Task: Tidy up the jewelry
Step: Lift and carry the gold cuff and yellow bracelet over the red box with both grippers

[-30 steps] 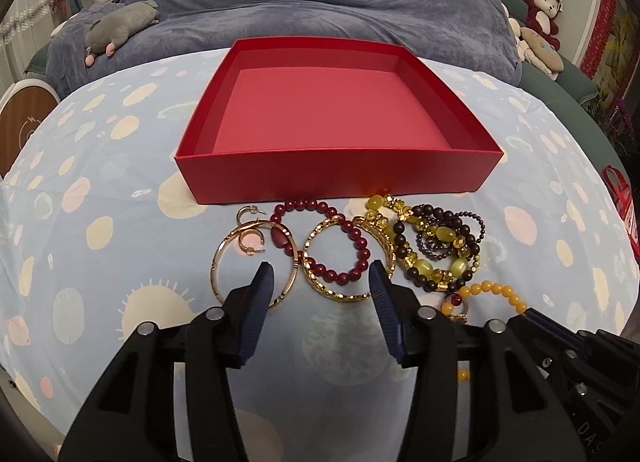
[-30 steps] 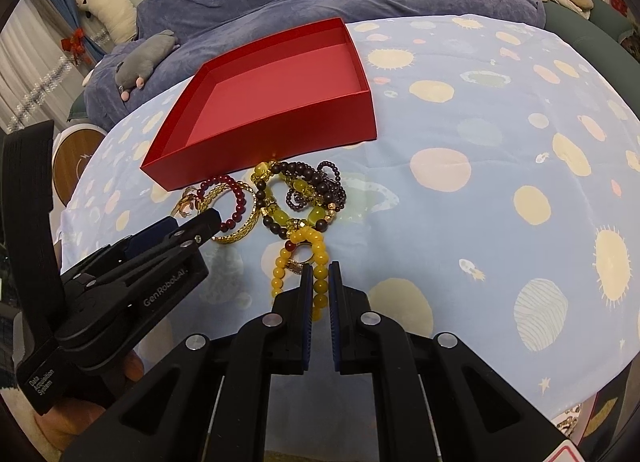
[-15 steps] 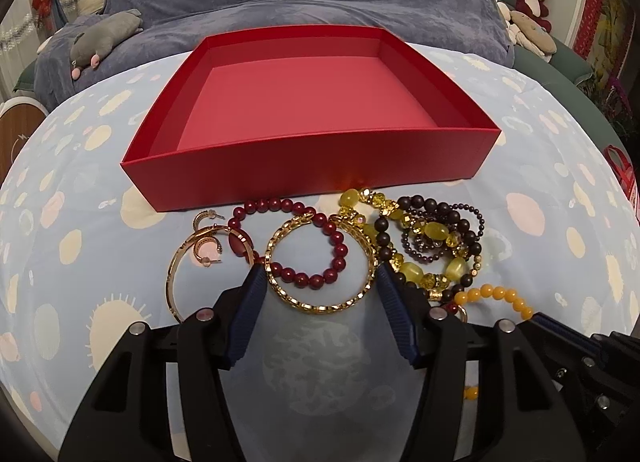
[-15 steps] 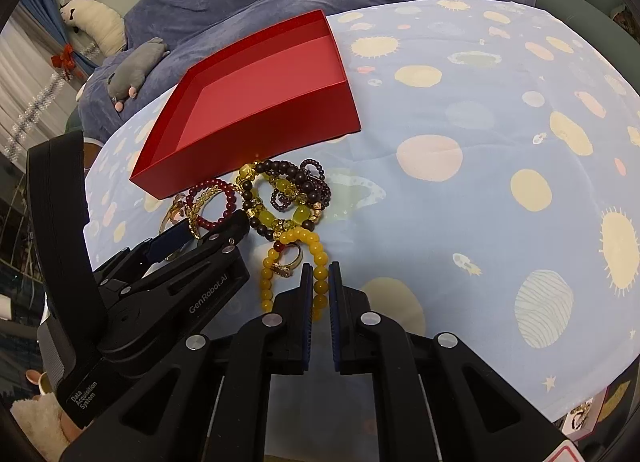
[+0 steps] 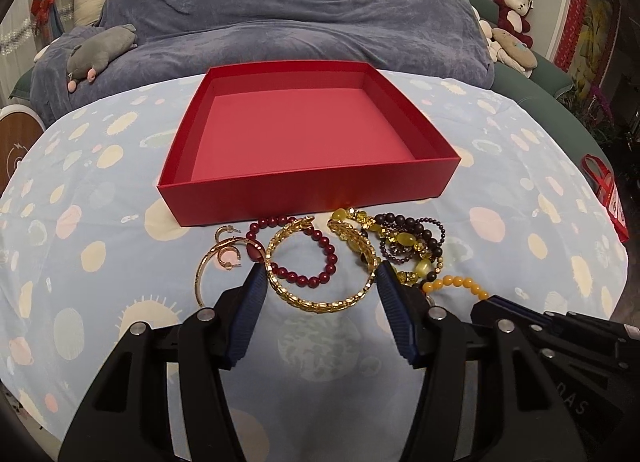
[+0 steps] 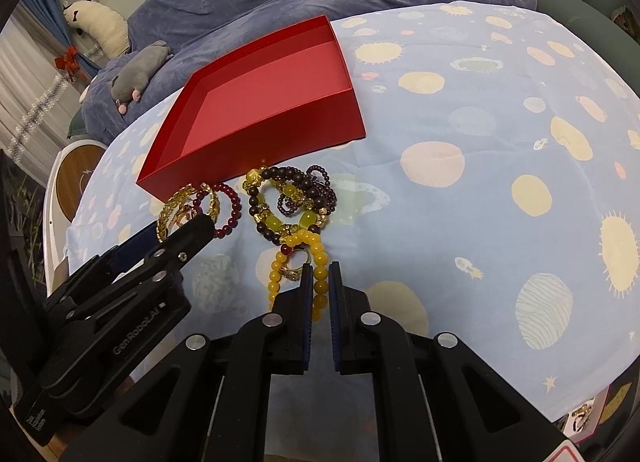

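Backing off a touch, the left gripper (image 5: 320,278) showed more tablecloth (image 5: 100,198) than before, jaws spread wide around the gold bangle (image 5: 320,302) at lower centre. Right gripper (image 6: 319,274) sat nearly clenched on the yellow bead bracelet (image 6: 316,258). Red box (image 5: 304,190) lay just beyond the jewelry; a blue-draped sofa (image 5: 280,22) filled the top.

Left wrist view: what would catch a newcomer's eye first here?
The open red box sits mid-table on the spotted blue cloth, nothing in it. Just in front of its near wall lies a tangle of jewelry: a gold chain bangle, a dark red bead bracelet and an orange bead bracelet. The left gripper stands open around the gold bangle.
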The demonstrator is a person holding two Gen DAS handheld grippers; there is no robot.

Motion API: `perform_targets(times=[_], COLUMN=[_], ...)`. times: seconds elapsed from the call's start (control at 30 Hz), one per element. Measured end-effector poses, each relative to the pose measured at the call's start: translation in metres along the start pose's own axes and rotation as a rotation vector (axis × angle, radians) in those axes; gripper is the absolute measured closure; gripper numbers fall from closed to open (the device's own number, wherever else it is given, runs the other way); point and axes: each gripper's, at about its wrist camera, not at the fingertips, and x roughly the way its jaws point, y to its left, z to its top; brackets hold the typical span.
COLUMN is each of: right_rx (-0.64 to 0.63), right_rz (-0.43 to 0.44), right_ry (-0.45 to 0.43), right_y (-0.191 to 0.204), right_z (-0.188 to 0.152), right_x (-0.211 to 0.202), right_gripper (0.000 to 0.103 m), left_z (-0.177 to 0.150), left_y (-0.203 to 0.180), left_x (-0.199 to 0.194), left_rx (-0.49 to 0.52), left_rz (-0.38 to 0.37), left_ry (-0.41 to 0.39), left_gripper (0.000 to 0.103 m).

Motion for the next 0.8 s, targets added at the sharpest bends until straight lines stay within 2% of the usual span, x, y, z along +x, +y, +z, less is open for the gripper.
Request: perform_targets(times=[0.2,0.4,0.6,0.73,0.77,0.8], right_rx=[-0.057,-0.168,-0.176,-0.187,-0.190,-0.191], right_rz=[0.037,0.058,0.132,0.095,0.082,0.068], right_ry=[-0.047,-0.138,-0.170,-0.174,-0.168,-0.150], right_y=[0.018,0.046,0.057,0.057,0.055,0.052], right_z=[0.022,0.073,0.124,0.138,0.132,0.123], right_x=[-0.023,-0.046,-0.045,-0.044,-0.043,-0.039], right_gripper=[0.096,0.096,0.096,0.096,0.092,0.079], left_z=[0.015,0.047,0.079,0.092,0.091,0.090], left_y=[0.019,0.043,0.057,0.063,0.064,0.065], left_x=[-0.024,-0.039,-0.036,-0.034,-0.034,-0.034], left_rx=[-0.022,-0.027,-0.028,-0.025,-0.028,-0.032], left_rz=[0.007,0.029,0.025,0.041,0.037,0.035], left_ry=[-0.022,-0.068,-0.095,-0.112,-0.113,-0.113], left_gripper=[0.049,0.049,0.049,0.049,0.049,0.049])
